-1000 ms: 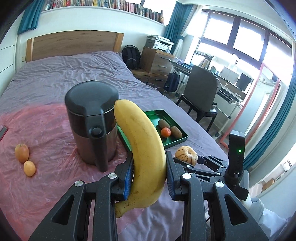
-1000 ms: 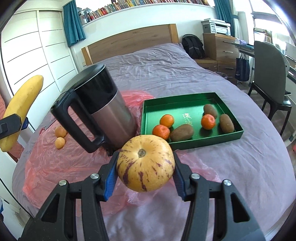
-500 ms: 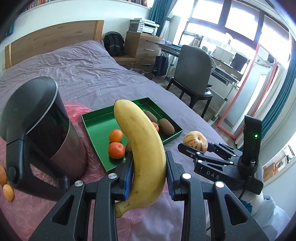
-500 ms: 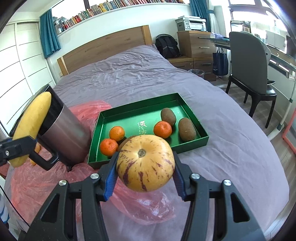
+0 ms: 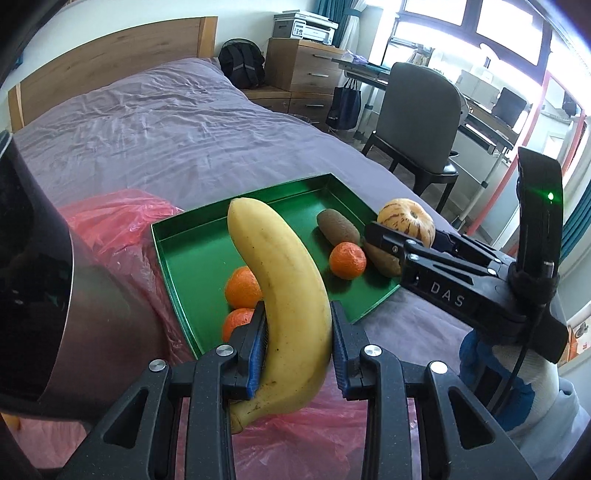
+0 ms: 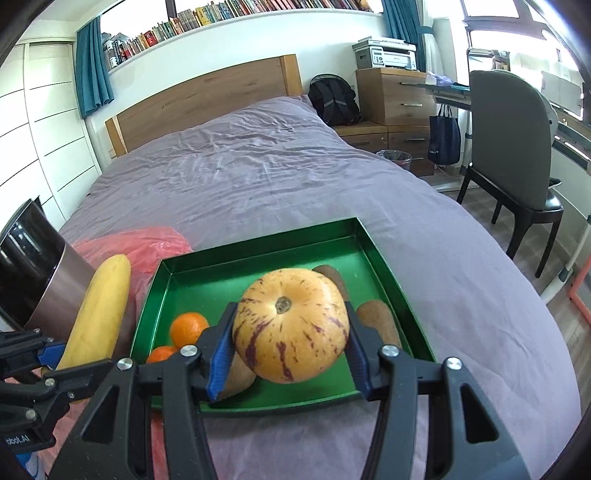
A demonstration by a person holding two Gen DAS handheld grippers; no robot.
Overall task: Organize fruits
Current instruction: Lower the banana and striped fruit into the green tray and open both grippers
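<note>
Kettle [image 5: 55, 280] crowds tray [image 5: 192, 266] left; far half seemingly free.

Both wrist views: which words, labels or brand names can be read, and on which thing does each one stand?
"DAS": white letters on the black body of the right gripper, seen in the left wrist view.
"IA.tobot" or similar: small mirrored-looking print on the left gripper body at the lower left edge of the right wrist view; only partly legible.
Book spines on the shelf: too small to read.
Printer panel: too blurred to read.

White "DAS" marks the right tongs [image 5: 397, 236].
</note>
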